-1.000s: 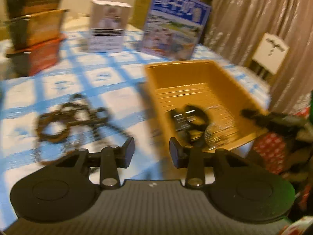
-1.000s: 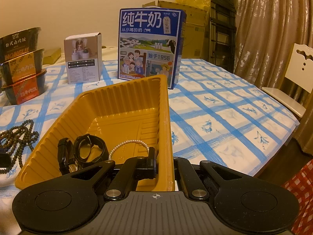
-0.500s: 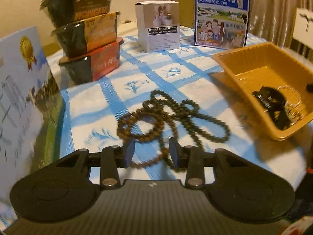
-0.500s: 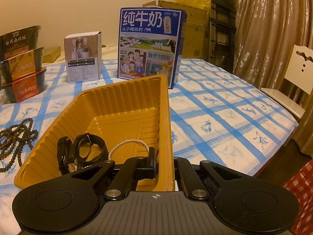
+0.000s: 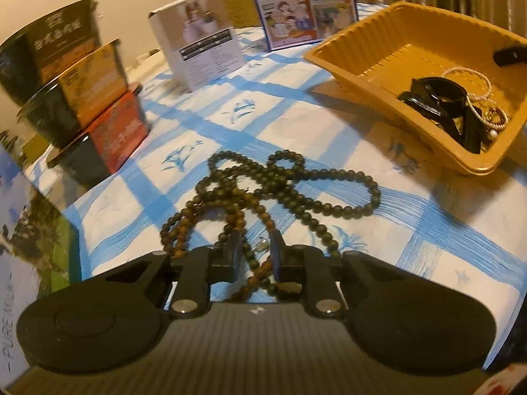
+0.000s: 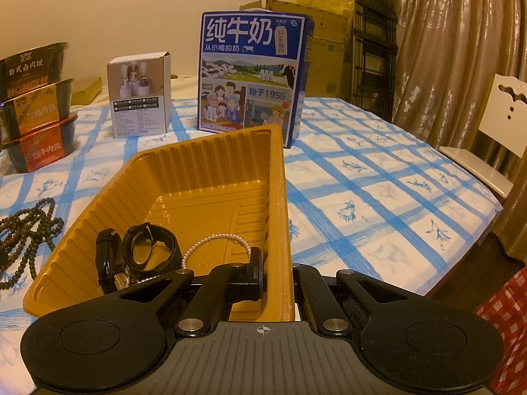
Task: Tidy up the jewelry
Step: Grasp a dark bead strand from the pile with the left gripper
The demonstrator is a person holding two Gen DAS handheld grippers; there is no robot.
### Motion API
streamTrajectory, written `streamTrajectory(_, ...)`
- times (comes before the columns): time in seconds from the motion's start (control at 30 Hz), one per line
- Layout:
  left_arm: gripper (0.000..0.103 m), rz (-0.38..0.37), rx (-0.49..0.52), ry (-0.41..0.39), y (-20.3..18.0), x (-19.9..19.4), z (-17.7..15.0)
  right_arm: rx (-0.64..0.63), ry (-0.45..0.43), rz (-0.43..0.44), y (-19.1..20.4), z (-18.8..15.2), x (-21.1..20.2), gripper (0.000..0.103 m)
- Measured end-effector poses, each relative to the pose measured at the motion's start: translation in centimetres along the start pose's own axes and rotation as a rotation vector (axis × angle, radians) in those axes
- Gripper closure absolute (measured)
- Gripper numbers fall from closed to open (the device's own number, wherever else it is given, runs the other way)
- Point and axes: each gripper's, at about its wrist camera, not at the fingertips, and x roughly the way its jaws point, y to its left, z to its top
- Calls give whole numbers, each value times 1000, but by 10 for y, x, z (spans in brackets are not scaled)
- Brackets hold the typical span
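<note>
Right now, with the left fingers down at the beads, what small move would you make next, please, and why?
Probably finish closing the left gripper and lift a little. Its fingers have just been closing and straddle strands of the bead necklace, which lies on the cloth outside the yellow tray. The right gripper already pinches the tray's wall, steadying it.

Counted on the blue-checked tablecloth (image 6: pixel 378 177): one ribbed yellow plastic tray (image 6: pixel 210 164); three stacked black food bowls (image 6: pixel 34 105); one small white carton (image 6: pixel 140 93); one blue milk box (image 6: pixel 252 75); one tangle of dark beads (image 5: pixel 273 191).
</note>
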Motion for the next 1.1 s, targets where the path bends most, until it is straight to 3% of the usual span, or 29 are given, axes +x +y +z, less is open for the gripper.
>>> streamTrajectory(0.23,95,-20,24,3,0,7,5,-1,0,-1,0,0,0,100)
streamTrajectory(0.4,95,-30,-20,10,11,6,3,0,1,-1,0,0,0,100)
streamTrajectory(0.6,95,-47,60,15,6,5,-2,0,2,-2,-1,-1,1,100)
streamTrajectory(0.83,95,-55,61,29,8,13,2,-1,4,-3,-2,-3,1,100)
streamTrajectory(1.1,93,3,240,3,-13,12,3,2,6,-4,-2,-4,1,100)
